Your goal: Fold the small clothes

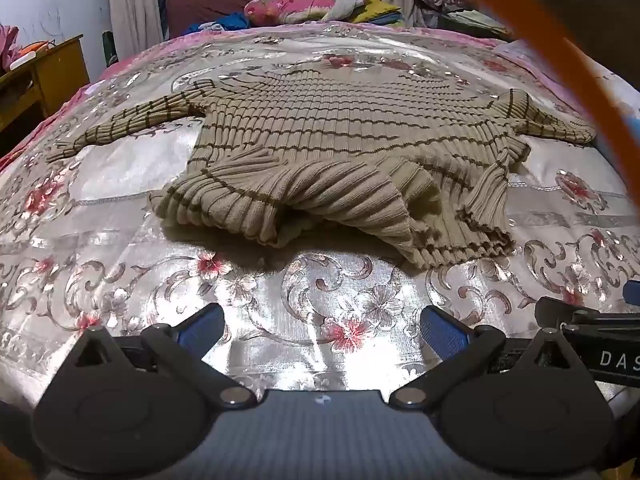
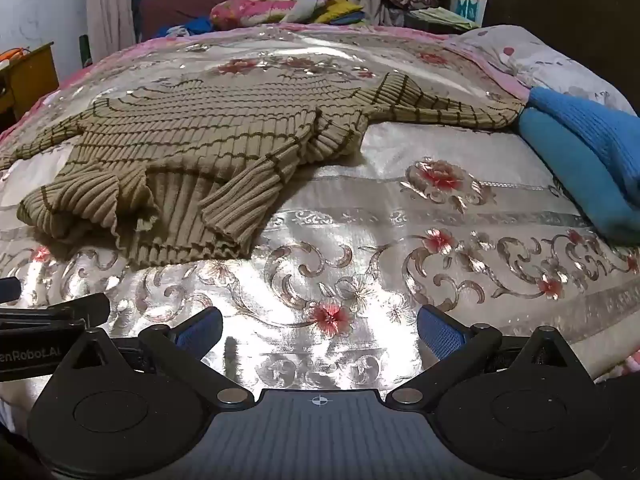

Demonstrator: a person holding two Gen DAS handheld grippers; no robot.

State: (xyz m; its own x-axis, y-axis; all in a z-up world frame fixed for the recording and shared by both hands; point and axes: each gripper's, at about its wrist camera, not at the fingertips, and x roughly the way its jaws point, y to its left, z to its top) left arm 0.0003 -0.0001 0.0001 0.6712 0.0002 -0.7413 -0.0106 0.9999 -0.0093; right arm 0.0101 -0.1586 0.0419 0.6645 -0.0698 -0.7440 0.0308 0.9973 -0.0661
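**Both grippers released above the bedspread, ribbed sweater spread ahead**

At the bottom of the left wrist view, the left gripper (image 1: 320,330) stands released, its blue-padded fingers (image 1: 443,336) wide apart with nothing between them, over the shiny floral bedspread (image 1: 280,300). At the lower right edge of that frame a part of the other tool shows, close beside it. In the right wrist view the right gripper (image 2: 320,330) is likewise released and holds nothing, its fingers (image 2: 199,330) spread over the same floral cloth.

Beyond the grippers, and apart from both, lies the tan ribbed sweater (image 1: 340,128) with thin dark stripes. It fills the middle of the left wrist view and the left and centre of the right wrist view (image 2: 192,136). Its near edge is bunched and turned over on itself, while both sleeves stretch out flat to either side. The tip of the sleeve at the right of the frame touches a folded blue knit garment (image 2: 580,152) at the right edge of the right wrist view.

An orange strap (image 1: 560,60), blurred, crosses the upper right of the left wrist view. Farther back, at the top of the frame, colourful pillows (image 1: 296,4) sit heaped against a dark red headboard (image 1: 208,4); a wooden cabinet (image 1: 52,72) stands at the upper left
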